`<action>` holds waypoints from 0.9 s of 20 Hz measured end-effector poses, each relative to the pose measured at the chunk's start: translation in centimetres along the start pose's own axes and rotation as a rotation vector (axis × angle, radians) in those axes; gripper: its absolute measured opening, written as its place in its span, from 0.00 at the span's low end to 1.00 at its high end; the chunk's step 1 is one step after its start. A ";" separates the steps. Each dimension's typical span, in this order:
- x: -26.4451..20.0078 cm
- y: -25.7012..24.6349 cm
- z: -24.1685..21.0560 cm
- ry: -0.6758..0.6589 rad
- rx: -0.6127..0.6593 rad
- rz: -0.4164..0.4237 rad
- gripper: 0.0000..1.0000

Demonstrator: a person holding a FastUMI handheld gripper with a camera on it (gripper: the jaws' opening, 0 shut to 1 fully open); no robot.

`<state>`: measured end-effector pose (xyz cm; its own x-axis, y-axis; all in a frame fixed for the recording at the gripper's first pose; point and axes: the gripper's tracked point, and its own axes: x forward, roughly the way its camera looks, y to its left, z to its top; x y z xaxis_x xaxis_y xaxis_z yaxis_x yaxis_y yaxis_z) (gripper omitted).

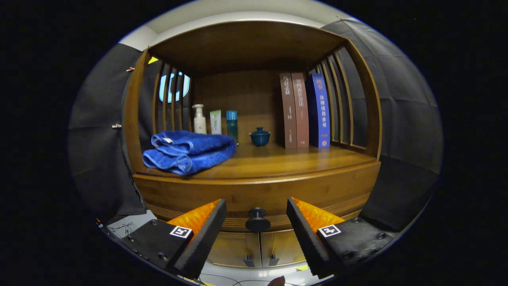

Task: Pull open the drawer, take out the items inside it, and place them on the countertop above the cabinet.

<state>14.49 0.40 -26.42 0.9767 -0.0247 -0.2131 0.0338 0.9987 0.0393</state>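
Gripper [256, 222] had its fingers spread wide w/ the drawer knob [257, 219] between them, untouched. Drawer [254, 194] sat shut under the countertop [278, 161]; blue towel [188, 152] at its front-left corner.

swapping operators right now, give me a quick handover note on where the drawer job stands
Gripper: open, fingers spread either side of the drawer knob, not touching it as far as the view shows.
Drawer: shut, just ahead of the fingers, under the countertop. Its contents are hidden.
Countertop already carries a folded blue towel, bottles, a small lidded pot and three books; bare space sits in front of the books.
Done: gripper lined up on the knob.
Left: close on the knob, pull the drawer open, lift the items out, set them on the countertop.
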 end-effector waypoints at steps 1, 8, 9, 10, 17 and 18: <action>0.9 0.3 -1.1 0.013 0.004 0.002 0.99; 3.7 -0.1 -6.2 0.055 -0.053 0.003 0.51; 3.4 0.0 -5.7 0.034 -0.074 0.004 0.52; 3.2 -0.1 -5.4 0.016 -0.096 -0.004 0.52; 3.3 -0.1 -5.2 -0.002 -0.113 -0.010 0.53; 3.3 -0.1 -5.1 -0.002 -0.122 -0.011 0.53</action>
<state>16.63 0.43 -32.10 0.9768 -0.0360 -0.2113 0.0189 0.9964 -0.0824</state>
